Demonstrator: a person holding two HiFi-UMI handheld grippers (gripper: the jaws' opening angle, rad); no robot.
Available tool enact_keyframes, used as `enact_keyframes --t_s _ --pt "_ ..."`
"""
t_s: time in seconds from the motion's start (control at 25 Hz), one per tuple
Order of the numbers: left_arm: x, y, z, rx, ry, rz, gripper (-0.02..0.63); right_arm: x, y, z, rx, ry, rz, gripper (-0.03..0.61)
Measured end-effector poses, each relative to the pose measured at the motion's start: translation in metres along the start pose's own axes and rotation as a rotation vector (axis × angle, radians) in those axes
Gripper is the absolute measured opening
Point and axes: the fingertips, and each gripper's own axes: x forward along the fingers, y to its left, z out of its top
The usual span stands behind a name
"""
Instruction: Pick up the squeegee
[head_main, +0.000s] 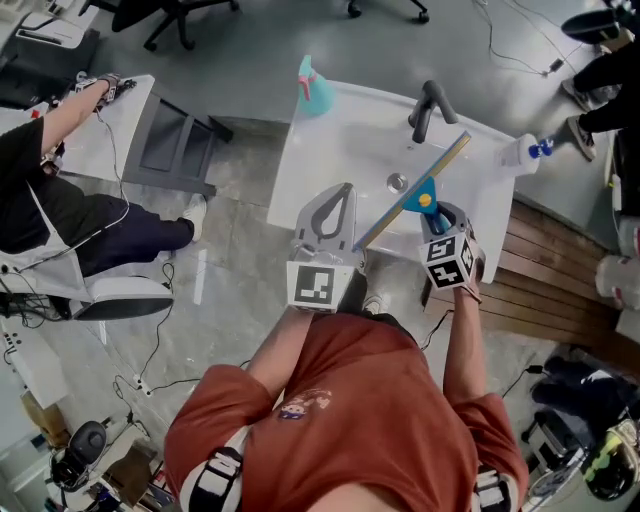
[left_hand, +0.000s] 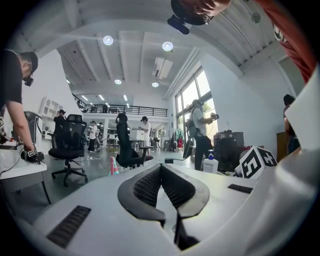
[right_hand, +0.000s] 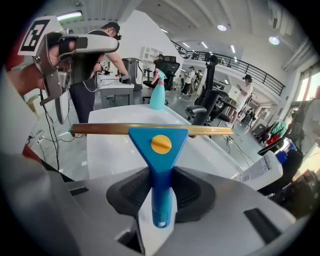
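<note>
Squeegee (right_hand: 160, 150): blue handle clamped in right gripper (right_hand: 161, 192) jaws, blade crosswise, above the sink (head_main: 330, 130) near its front edge. Left gripper (left_hand: 161, 170) jaws closed, empty. Step judged: lift. Next needs firm grip, blade clear of faucet (head_main: 428, 108).

Squeegee (right_hand: 161, 150): blue plastic handle widening into a triangular head, round yellow knob at the head's centre, long straight gold-coloured blade bar across the top. It was held by the right gripper (right_hand: 161, 189), whose jaws were clamped on either side of the handle. The handle ran straight along the jaw line, its butt end sitting back toward the gripper body. Head and blade projected past the jaw tips. The bar lay crosswise to the jaws, overhanging about equally on both sides.
</note>
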Motion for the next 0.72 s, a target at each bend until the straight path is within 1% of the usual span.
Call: enact_keyframes --t_s 0.36,0.56,0.72 --pt "-0.031 -0.048 0.031 0.039 -0.050 -0.009 0.018 -0.061 -0.006 -0.019 0.040 -0.075 -0.064 0.137" --pt "-0.055 -0.079 0.043 0.068 -0.082 -0.011 0.018 -0.097 -0.002 -0.029 0.070 -0.140 -0.104 0.137" --pt "-0.073 -0.103 0.061 0.084 -0.112 -0.010 0.018 -0.131 -0.003 -0.039 0.097 -0.181 -0.139 0.137"
